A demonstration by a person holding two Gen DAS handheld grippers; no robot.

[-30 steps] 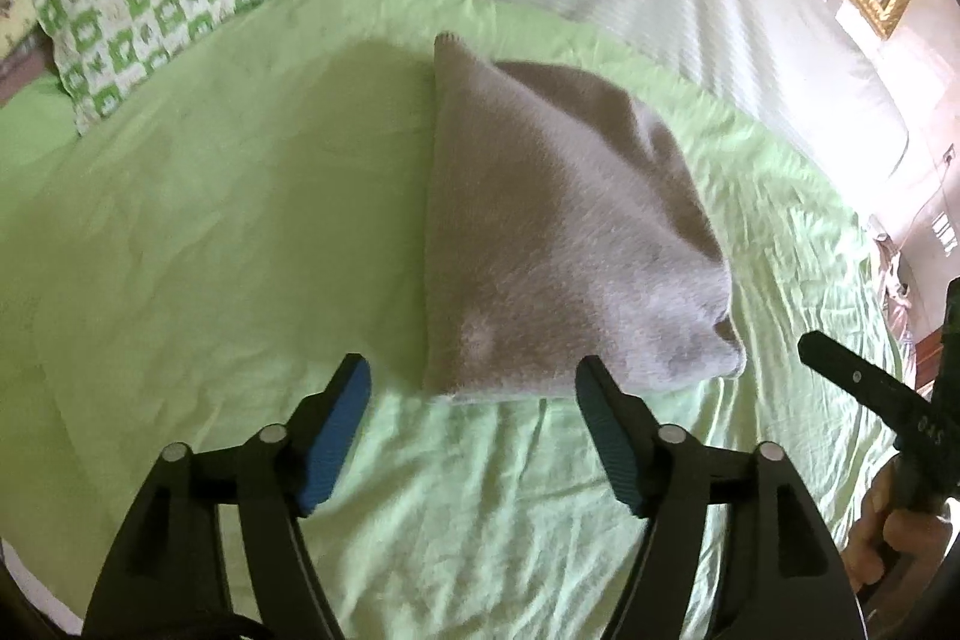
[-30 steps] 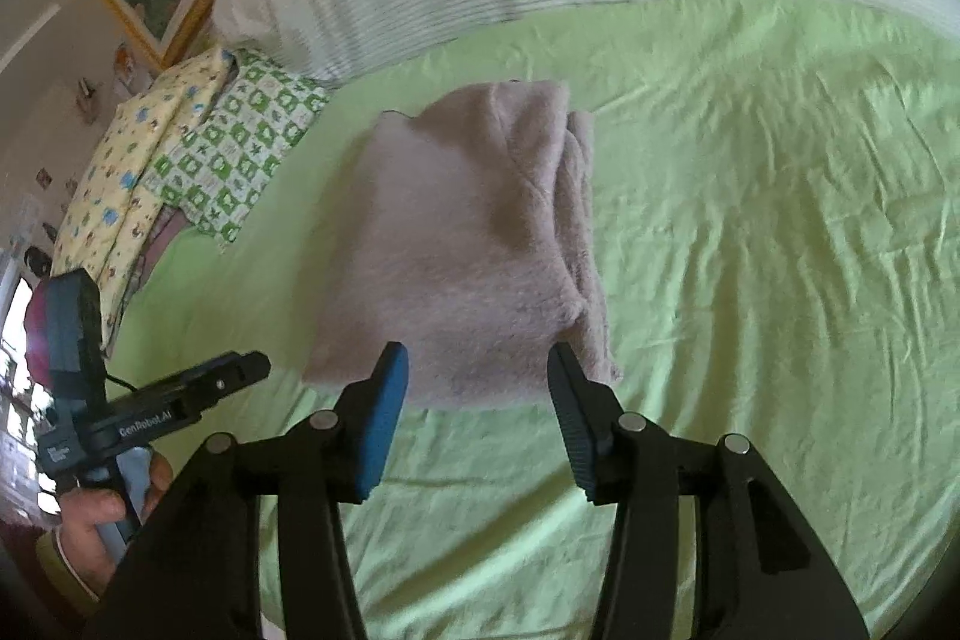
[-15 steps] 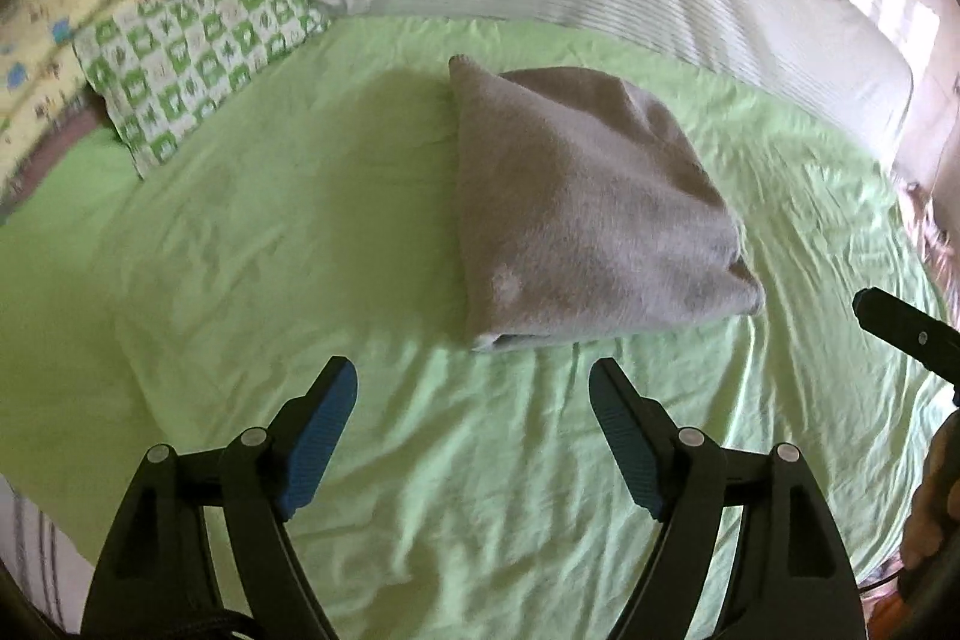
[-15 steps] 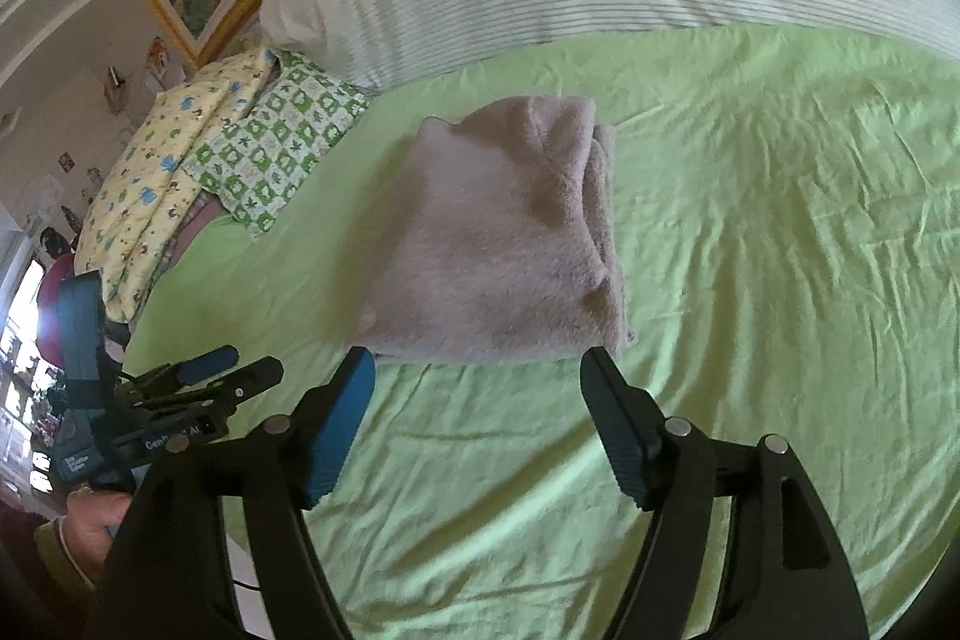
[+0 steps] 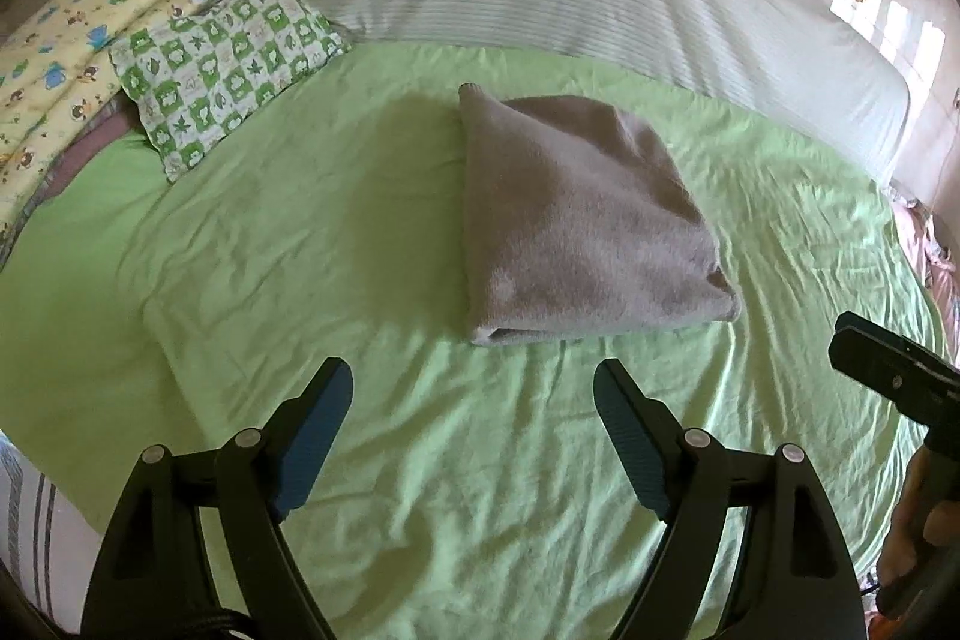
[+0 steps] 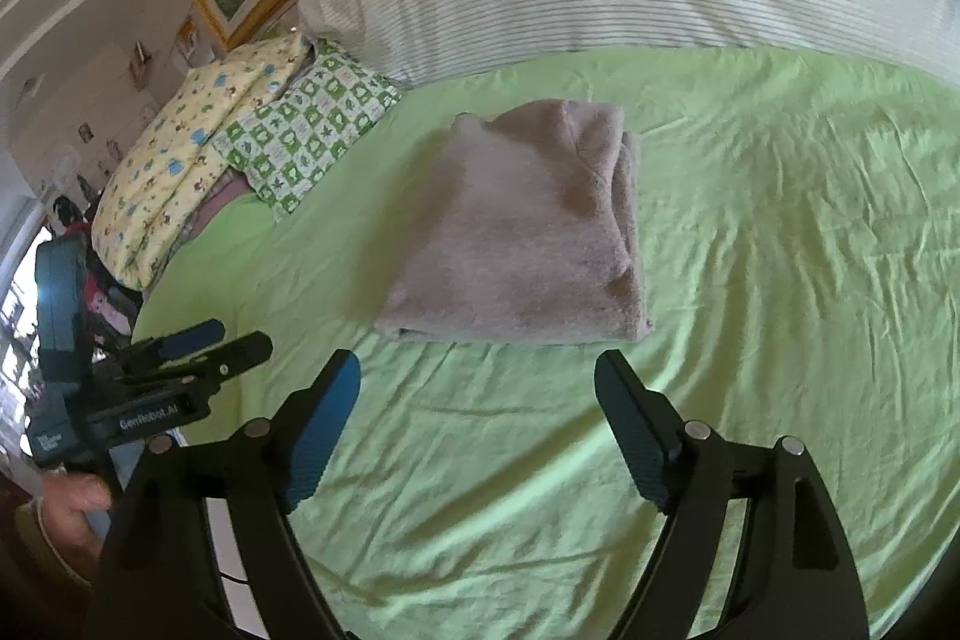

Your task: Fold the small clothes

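While both my left claw and right claw hang spread apart, holding nothing, the folded grey garment lies on the bed: soft, light, floppy; best pinched at its near layered edge.

Bedroom: bed, pillows.

"GenRobot.AI" on left tongs
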